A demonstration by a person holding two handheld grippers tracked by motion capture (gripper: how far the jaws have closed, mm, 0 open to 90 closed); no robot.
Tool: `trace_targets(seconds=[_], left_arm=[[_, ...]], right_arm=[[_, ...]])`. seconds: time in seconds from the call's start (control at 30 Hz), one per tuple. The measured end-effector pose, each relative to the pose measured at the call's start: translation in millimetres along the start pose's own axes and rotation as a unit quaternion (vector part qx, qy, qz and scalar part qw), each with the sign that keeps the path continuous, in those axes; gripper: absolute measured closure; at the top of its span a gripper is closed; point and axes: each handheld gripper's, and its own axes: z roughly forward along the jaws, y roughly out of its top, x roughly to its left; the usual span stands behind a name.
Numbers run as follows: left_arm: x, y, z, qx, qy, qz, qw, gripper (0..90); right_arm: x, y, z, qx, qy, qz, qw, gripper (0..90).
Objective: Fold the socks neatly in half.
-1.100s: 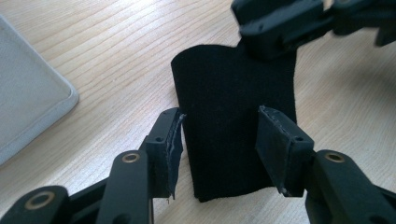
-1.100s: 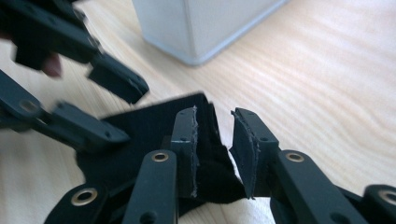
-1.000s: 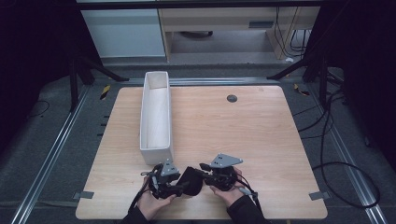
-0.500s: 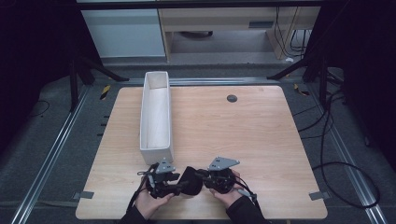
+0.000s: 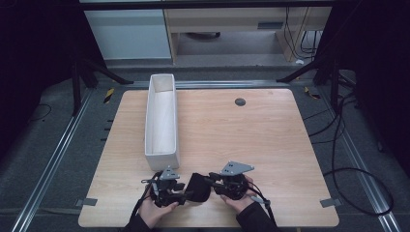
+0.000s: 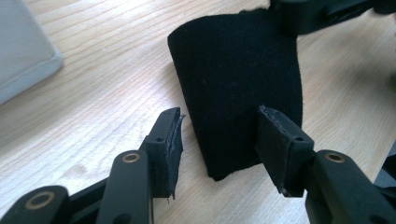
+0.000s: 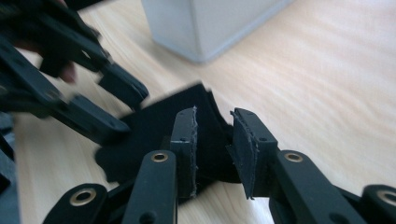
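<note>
A piece of black cloth (image 5: 198, 187) lies arched on the wooden table (image 5: 251, 140) near its front edge, between both hands. My left gripper (image 5: 185, 194) is open. Its jaws stand on either side of the cloth's (image 6: 233, 79) near end, and the pads of my left gripper (image 6: 219, 112) stay clear of it. My right gripper (image 5: 213, 181) comes in from the opposite side. Its jaws have just been opening. In the right gripper view the cloth's (image 7: 149, 126) raised edge sits in the gap of my right gripper (image 7: 214, 113), which is open.
A long white bin (image 5: 162, 121) stands lengthwise left of centre, its near end just beyond the left hand. Its corner is close in the left gripper view (image 6: 23, 51) and the right gripper view (image 7: 210, 23). A small dark round hole (image 5: 240, 101) marks the far side.
</note>
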Motion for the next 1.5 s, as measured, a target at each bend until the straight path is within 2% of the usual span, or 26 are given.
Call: trace_targets(seconds=[0.17,0.3,0.4,0.53,0.67,0.9,1.03,1.27,1.37,1.5], left_arm=[[1.7,2.2,0.8,-0.002,-0.015,-0.005,0.9999,44.8],[5.0,5.9,3.5,0.006,-0.026,-0.006,0.9996,41.1],[4.6,8.3,7.2,0.01,-0.032,-0.006,0.9994,38.8],[1.3,11.6,12.5,0.012,-0.044,-0.016,0.9988,36.3],[-0.9,13.3,15.3,0.016,-0.047,-0.013,0.9987,34.3],[-5.3,17.4,16.9,0.01,-0.052,-0.019,0.9984,34.0],[-5.9,19.9,13.2,-0.004,-0.061,-0.028,0.9977,34.2],[-8.5,24.7,14.5,-0.002,-0.048,-0.027,0.9985,37.4],[-9.4,27.7,14.6,0.006,-0.044,-0.022,0.9988,38.5],[-12.6,39.9,14.7,0.026,-0.03,-0.004,0.9992,40.2]], right_arm=[[-5.0,-4.5,4.2,0.017,0.002,0.01,0.9998,70.7],[-6.0,-6.6,5.3,0.016,0.003,0.013,0.9998,70.8],[-5.6,-7.3,6.0,0.015,-0.001,0.008,0.9998,70.8],[-5.4,-8.7,6.5,0.017,-0.007,0.007,0.9998,71.0],[-5.6,-9.7,6.5,0.018,-0.011,0.003,0.9998,71.2],[-6.1,-12.2,5.8,0.022,-0.016,0.004,0.9996,71.5],[-6.2,-13.2,5.2,0.024,-0.019,0.004,0.9995,71.5],[-6.1,-15.8,2.2,0.032,-0.016,0.009,0.9993,71.4],[-6.2,-16.4,1.3,0.035,-0.014,0.008,0.9992,71.4],[-6.9,-18.0,1.2,0.044,-0.014,0.009,0.9989,71.4]])
